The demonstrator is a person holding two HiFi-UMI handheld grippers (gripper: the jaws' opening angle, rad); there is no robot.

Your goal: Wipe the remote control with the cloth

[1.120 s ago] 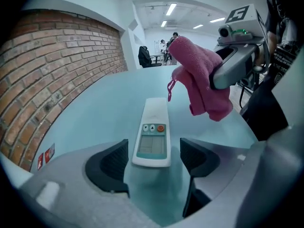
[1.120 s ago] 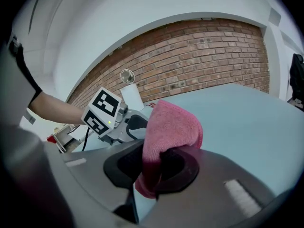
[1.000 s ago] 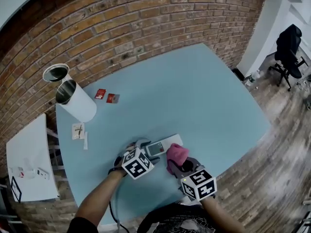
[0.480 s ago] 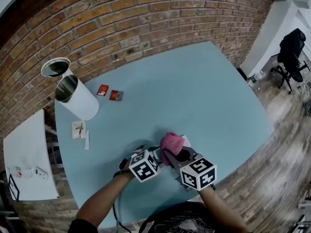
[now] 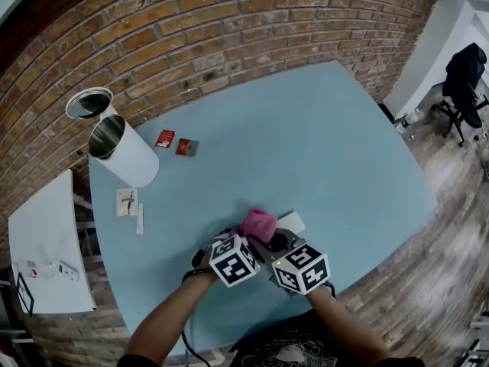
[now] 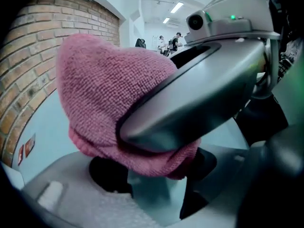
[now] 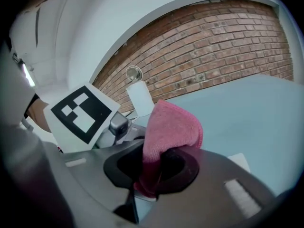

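The right gripper (image 7: 152,167) is clenched on the pink cloth (image 7: 168,127), pinching a bunched fold so that a rounded pad of terry bulges out past its jaws. That pad sits on the remote control (image 5: 293,221), which lies on the pale blue table (image 5: 306,144) just in front of the person, with only its white far end showing beyond the cloth in the head view.

The left gripper (image 6: 152,198) stands at the remote's near end. A pale block fills the gap between its jaws, so it appears to be clamped across the remote's narrow sides, though the cloth hangs right over that spot.

The remote looks light, stiff and smooth-cased, so it would probably skate across the table under a wiping stroke unless it is pinned. Holding it by the side edges near one end leaves the face free for the cloth. The cloth is soft, limp and light. A firm pinch well back in the fold should keep it from slipping out.
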